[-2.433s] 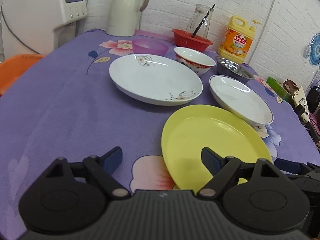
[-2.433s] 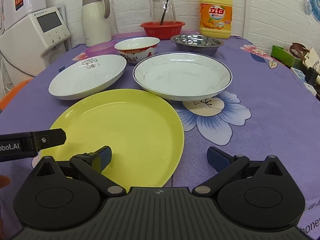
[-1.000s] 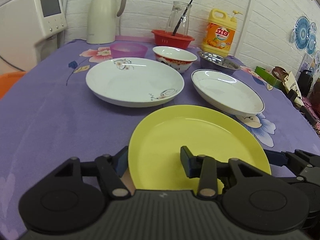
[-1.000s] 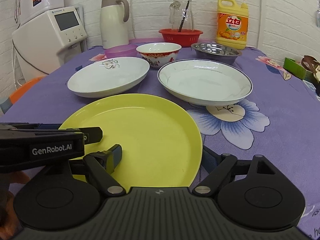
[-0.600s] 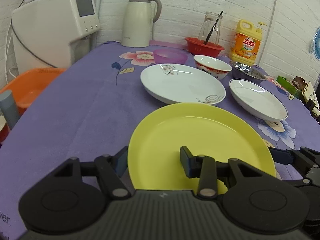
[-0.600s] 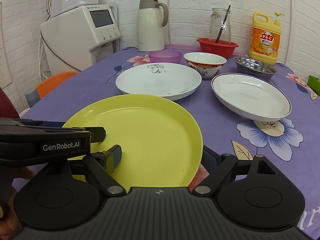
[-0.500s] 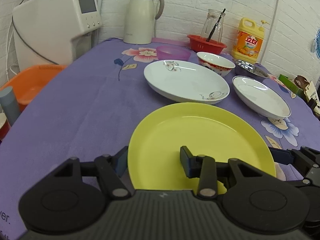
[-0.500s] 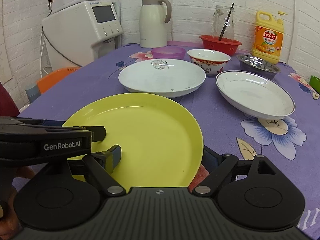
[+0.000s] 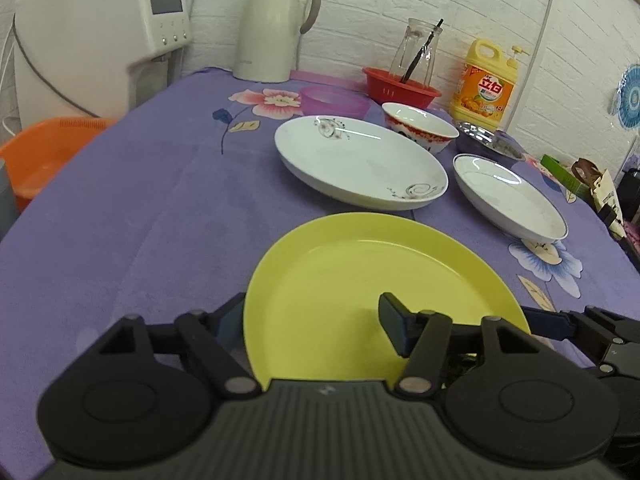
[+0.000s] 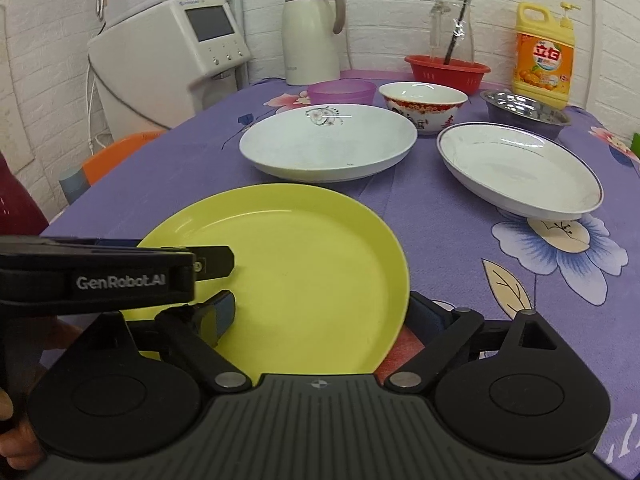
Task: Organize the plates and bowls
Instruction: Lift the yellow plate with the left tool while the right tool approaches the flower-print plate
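The yellow plate (image 9: 360, 280) lies on the purple flowered cloth (image 9: 140, 220) of the counter, near its front edge, with both claws at its near rim. The left claw (image 9: 310, 318) straddles the plate's left rim: one finger sits outside the rim, the other stands over the plate's inner face, and its jaws have just been opening, so the pads no longer press on the plate between them. The right claw (image 10: 326, 316) straddles the plate's right rim in the same way, its left finger (image 10: 220, 314) over the yellow surface and its right finger outside the edge; whether its pads press the rim I cannot tell. Just beyond the yellow plate sits a white plate with a floral mark (image 10: 328, 142), and to its right a white plate with a thin blue rim (image 10: 520, 168), apart from each other. Behind them, toward the back edge, stand a purple plastic bowl (image 10: 342, 92), a red-patterned white bowl (image 10: 422, 106) and a steel bowl (image 10: 524, 112). Along the wall are a thermos jug (image 10: 310, 32), a red basket (image 10: 446, 70) holding a glass carafe, and a yellow detergent bottle (image 10: 544, 52).
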### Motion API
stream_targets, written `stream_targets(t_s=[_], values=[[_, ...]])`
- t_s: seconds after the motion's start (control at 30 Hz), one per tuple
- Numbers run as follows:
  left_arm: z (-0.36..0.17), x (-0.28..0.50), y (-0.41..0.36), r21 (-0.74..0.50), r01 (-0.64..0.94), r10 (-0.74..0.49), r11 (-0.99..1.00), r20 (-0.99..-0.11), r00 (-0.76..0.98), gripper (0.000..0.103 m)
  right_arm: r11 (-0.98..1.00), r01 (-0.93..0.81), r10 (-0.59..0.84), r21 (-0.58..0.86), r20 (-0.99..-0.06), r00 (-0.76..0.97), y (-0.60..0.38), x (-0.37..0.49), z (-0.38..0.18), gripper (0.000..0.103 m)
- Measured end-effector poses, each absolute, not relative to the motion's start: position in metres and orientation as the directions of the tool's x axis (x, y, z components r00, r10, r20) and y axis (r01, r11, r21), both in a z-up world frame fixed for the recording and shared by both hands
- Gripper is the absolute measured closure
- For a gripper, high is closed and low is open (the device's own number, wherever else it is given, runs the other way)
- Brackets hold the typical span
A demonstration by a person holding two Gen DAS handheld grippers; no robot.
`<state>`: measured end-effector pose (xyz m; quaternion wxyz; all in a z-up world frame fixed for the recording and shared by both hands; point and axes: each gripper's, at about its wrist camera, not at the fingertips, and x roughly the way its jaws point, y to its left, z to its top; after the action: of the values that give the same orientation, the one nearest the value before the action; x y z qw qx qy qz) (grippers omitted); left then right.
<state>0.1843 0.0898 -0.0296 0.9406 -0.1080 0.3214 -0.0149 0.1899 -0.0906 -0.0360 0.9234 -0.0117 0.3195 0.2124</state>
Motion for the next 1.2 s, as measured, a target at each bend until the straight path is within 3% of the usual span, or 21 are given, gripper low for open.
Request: stream_targets(t_s=[0.2,0.5,0.8,1.2], values=[[0.004,0.198,0.114,-0.191,-0.086,-0.029,0.978,-0.530,0.847,0.033,0.929,-0.332,0.364,0.161,-0.558,0.746,-0.118,0.205,-0.021,0.000],[0.068,0.244,0.142,-0.140,-0.085,0.021,0.987,-0.407,0.913,0.030,0.896,-0.413,0.437,0.166,-0.497,0.750,-0.109,0.252,0.013,0.000],[0.030,0.307,0.150,-0.249,-0.129,-0.013,0.960,-0.501,0.865,0.030,0.889,-0.419,0.451,0.183,-0.503,0.737,-0.090,0.337,0.009,0.000],[0.004,0.321,0.175,-0.313,-0.157,-0.033,0.937,-0.524,0.851,0.030,0.886,-0.438,0.433,0.151,-0.605,0.669,-0.063,0.381,-0.023,0.000]])
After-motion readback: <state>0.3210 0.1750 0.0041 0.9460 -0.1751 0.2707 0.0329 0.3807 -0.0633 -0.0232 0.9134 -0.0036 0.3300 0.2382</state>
